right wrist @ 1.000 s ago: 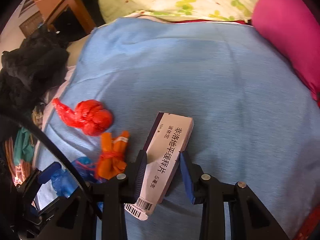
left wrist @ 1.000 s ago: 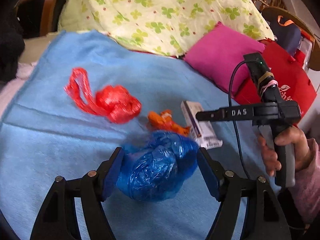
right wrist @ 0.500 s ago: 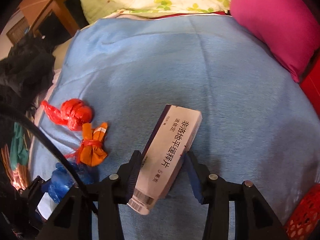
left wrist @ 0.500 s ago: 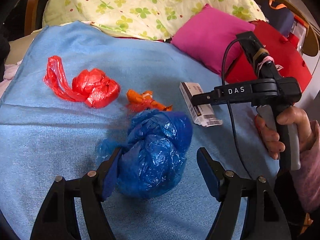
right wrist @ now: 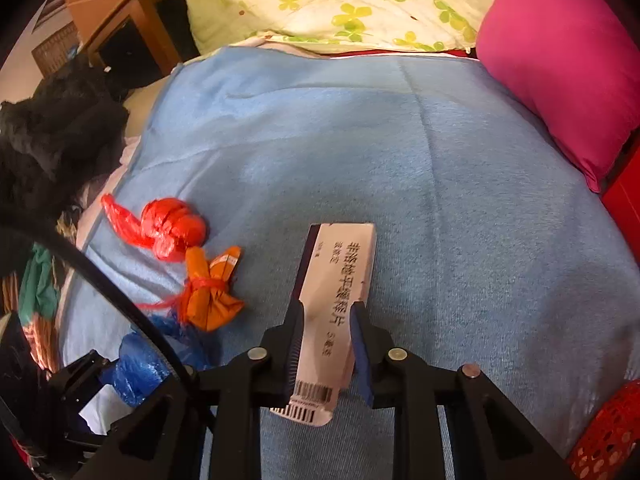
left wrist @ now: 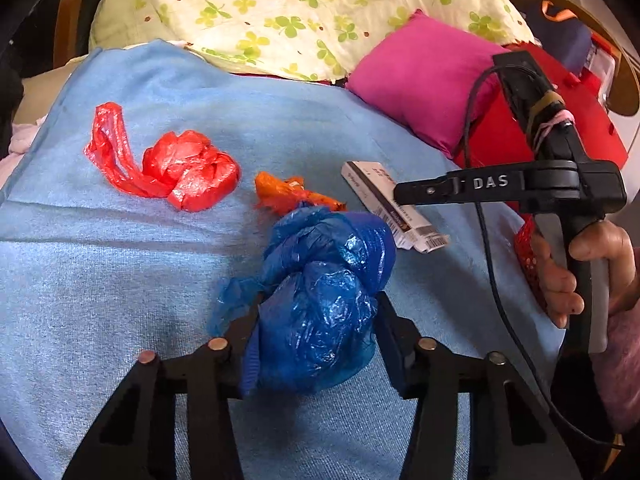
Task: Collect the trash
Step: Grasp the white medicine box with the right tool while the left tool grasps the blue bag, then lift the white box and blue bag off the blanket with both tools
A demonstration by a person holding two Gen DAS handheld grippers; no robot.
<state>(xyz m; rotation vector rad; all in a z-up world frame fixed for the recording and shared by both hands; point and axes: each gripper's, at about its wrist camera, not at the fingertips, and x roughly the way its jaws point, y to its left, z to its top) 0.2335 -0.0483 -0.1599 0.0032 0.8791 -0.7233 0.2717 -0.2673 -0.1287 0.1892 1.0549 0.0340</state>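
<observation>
A blue blanket (right wrist: 460,184) covers the bed, with a flowered pillow (left wrist: 304,12) along its far edge and a pink cushion (right wrist: 560,64) at its far right corner. Near the blanket's left edge lies a red bag (left wrist: 188,170), with an orange wrapper (right wrist: 210,292) just beside it. The left gripper (left wrist: 316,320) is closing on a knotted blue bag (left wrist: 324,300), its pads already pressing the plastic. The right gripper (right wrist: 326,344) is clamped on a medicine box (right wrist: 340,280), near the blanket's near edge.
</observation>
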